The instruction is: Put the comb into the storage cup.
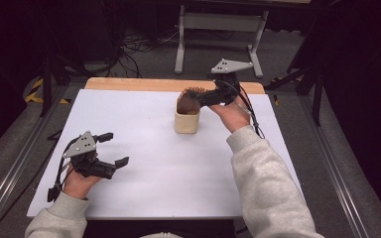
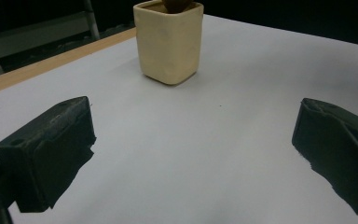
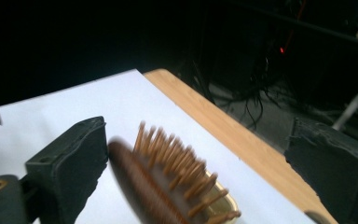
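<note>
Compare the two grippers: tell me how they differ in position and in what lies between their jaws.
The left gripper sits low at the near left of the white table, while the right gripper is raised at the far side, over the cream square cup. The left gripper's jaws have nothing but bare table between them; the right gripper's jaws flank a brown wooden hairbrush that stands in the cup. Both are open wide.
</note>
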The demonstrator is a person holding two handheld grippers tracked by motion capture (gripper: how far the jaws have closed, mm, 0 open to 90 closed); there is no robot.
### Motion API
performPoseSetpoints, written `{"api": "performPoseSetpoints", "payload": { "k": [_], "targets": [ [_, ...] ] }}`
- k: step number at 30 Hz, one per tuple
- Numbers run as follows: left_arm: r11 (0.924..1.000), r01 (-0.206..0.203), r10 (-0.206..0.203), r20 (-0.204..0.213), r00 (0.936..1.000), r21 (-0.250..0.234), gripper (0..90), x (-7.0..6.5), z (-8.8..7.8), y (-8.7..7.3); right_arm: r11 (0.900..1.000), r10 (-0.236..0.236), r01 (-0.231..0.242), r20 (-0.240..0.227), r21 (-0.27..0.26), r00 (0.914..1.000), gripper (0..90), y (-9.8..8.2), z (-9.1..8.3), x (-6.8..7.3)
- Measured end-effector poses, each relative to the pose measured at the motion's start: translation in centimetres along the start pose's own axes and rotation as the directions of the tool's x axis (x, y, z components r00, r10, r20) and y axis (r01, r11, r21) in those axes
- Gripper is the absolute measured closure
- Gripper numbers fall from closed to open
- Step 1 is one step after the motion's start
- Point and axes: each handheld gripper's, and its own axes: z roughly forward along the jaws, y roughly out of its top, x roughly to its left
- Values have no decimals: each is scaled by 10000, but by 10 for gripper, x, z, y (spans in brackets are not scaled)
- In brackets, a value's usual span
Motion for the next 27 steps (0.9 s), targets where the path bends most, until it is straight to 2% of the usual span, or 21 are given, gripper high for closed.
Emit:
{"api": "performPoseSetpoints", "payload": {
  "k": [5,9,19,27],
  "targets": [
    [10000,60,-60,2,10000,-53,2,0,-1,0,9984,-264,253,-214,-501,9994,48,5,-13,6],
    [10000,5,-5,-35,10000,-3,2,1,-1,0,9971,-375,360,-209,-664,9991,46,6,-23,6],
    [10000,44,-45,-118,9999,-52,2,3,-8,0,9917,-411,385,-189,-1226,9990,22,5,-60,7],
    [9997,210,-211,-157,9997,-101,2,4,-13,-2,9907,-494,458,-251,-1278,9985,15,-4,-83,8]
  ]
}}
